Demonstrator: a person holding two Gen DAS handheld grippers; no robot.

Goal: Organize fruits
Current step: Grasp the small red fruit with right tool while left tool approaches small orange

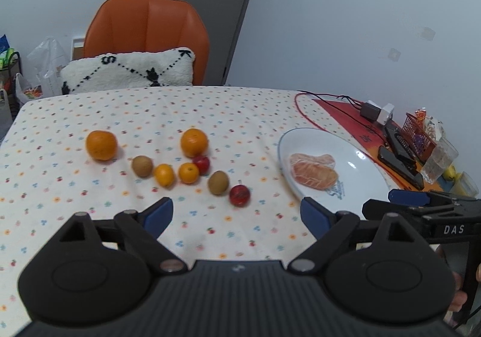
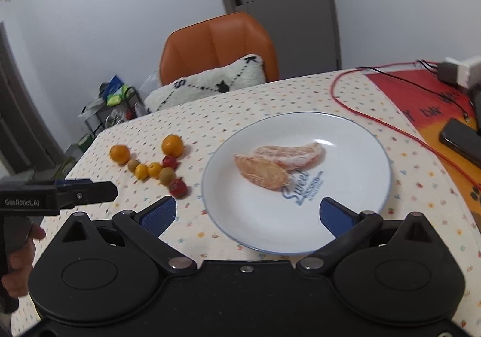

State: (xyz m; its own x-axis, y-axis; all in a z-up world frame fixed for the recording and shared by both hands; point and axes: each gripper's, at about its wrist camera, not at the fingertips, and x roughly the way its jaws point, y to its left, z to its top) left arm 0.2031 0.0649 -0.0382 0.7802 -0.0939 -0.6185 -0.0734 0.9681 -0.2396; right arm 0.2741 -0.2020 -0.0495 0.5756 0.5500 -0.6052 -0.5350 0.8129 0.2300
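left gripper [image 1: 237, 214] fingers spread wide, nothing in 'em | right gripper [image 2: 245, 211] same deal, over the plate [image 2: 354, 138] | peeled orange pieces [image 2: 279, 161] on plate | loose fruits [image 1: 168, 162] on desk [image 1: 210, 108]

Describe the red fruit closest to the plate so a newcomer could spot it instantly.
Start at the white plate holding peeled citrus segments, then look left across the dotted tablecloth to the loose fruit cluster. The target red fruit sits at the cluster's near-right end, beside a brown kiwi. The other red fruit lies farther back, against a large orange.
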